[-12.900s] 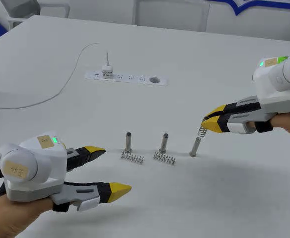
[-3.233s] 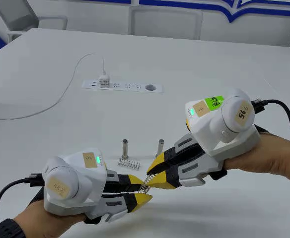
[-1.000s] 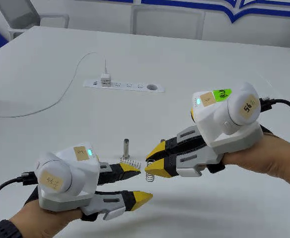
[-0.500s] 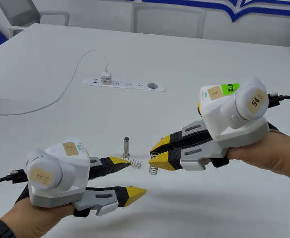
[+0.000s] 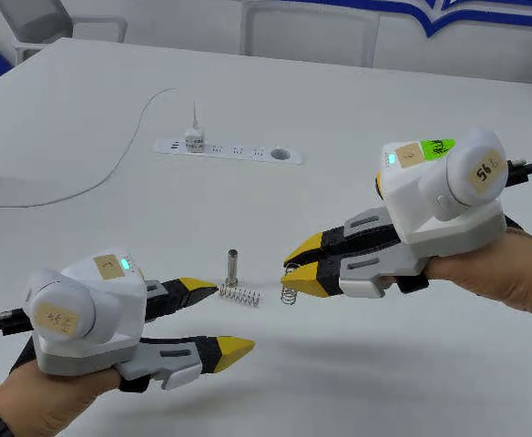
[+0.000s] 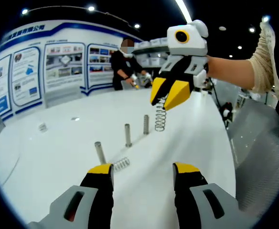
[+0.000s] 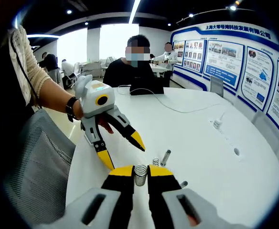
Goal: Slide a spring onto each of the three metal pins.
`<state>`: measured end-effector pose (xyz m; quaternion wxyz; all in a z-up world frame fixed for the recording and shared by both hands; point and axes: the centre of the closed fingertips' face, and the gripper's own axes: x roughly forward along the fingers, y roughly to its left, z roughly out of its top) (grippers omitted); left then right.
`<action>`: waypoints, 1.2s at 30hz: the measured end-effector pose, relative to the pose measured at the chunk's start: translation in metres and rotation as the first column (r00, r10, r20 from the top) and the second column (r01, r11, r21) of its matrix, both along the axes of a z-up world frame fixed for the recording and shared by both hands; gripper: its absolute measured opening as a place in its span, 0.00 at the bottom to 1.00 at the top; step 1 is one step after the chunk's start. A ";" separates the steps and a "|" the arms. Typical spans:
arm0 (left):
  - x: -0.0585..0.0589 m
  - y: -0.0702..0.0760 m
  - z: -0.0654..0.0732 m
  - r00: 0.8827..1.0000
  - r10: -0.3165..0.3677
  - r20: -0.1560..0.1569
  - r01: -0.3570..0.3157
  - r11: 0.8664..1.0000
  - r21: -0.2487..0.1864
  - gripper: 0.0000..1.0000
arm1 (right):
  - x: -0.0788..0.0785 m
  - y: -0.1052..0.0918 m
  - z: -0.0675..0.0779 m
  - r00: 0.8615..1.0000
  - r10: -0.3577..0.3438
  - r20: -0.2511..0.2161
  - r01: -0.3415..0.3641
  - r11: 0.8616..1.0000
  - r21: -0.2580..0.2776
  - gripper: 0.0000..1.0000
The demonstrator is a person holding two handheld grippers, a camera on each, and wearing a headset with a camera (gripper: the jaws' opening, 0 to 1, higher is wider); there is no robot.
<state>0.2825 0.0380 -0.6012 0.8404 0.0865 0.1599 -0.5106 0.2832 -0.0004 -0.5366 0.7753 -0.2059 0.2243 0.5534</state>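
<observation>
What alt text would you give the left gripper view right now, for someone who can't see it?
At the top, the right gripper pinches a spring that hangs over the white table. Below stand three upright metal pins in a row, with a loose spring lying beside the nearest. The left gripper is open in the foreground.

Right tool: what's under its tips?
A spring hangs from the shut right tool, with bare table below it, no pin. In the head view the tool's body covers two pins behind it.
</observation>
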 end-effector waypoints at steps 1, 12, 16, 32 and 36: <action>0.000 0.001 0.000 1.000 0.002 -0.001 -0.002 1.000 0.000 0.51 | 0.001 -0.001 0.001 1.000 -0.006 0.002 0.006 1.000 0.001 0.11; 0.002 0.009 -0.005 1.000 0.026 -0.013 -0.026 1.000 0.002 0.56 | 0.016 -0.014 0.011 0.998 -0.059 0.024 0.058 0.998 0.011 0.11; 0.002 0.010 -0.006 0.999 0.032 -0.016 -0.032 0.999 0.004 0.57 | 0.022 -0.018 0.013 0.996 -0.080 0.033 0.080 0.997 0.010 0.11; 0.002 0.013 -0.010 0.999 0.043 -0.028 -0.042 0.999 0.008 0.58 | 0.053 -0.028 0.011 0.985 -0.165 0.059 0.164 0.986 0.017 0.12; 0.002 0.013 -0.010 0.999 0.044 -0.029 -0.044 0.999 0.008 0.58 | 0.061 -0.029 0.009 0.980 -0.190 0.058 0.189 0.982 0.023 0.12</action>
